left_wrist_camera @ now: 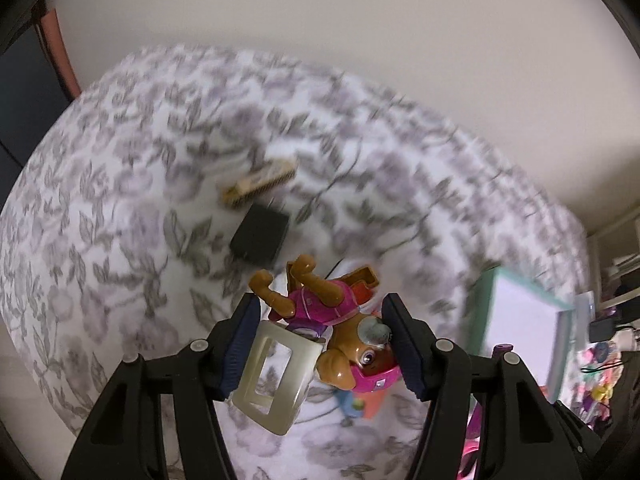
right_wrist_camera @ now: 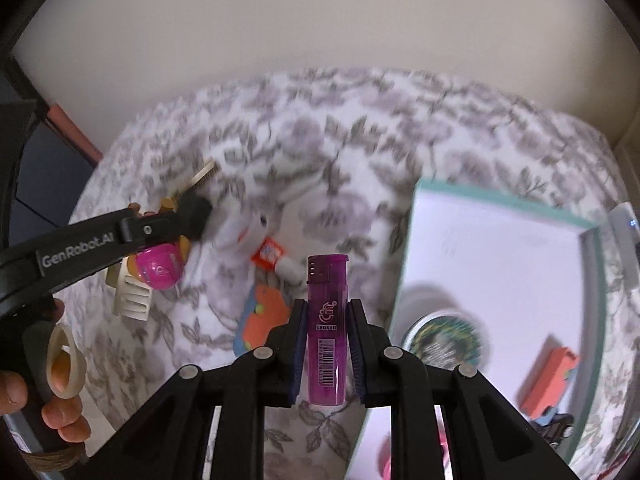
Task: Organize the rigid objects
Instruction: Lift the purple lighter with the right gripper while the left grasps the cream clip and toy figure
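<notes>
My right gripper (right_wrist_camera: 327, 308) is shut on a purple lighter (right_wrist_camera: 326, 320), held upright just left of the white box with a teal rim (right_wrist_camera: 504, 200). My left gripper (left_wrist_camera: 318, 312) is open around a brown and pink toy dog (left_wrist_camera: 332, 320) lying on the floral cloth; its jaws stand on either side of the dog, apart from it. A cream hair clip (left_wrist_camera: 276, 380) lies against the left finger. In the right wrist view the left gripper (right_wrist_camera: 192, 216) reaches over the pink dog (right_wrist_camera: 160, 266) and the clip (right_wrist_camera: 130, 296).
A harmonica (left_wrist_camera: 260, 184) and a black adapter (left_wrist_camera: 260, 238) lie further back on the cloth. A white toy (right_wrist_camera: 248, 232), a glue stick (right_wrist_camera: 276, 260) and an orange-blue toy (right_wrist_camera: 262, 316) lie mid-table. The box holds a round tin (right_wrist_camera: 444, 340) and an orange block (right_wrist_camera: 548, 380).
</notes>
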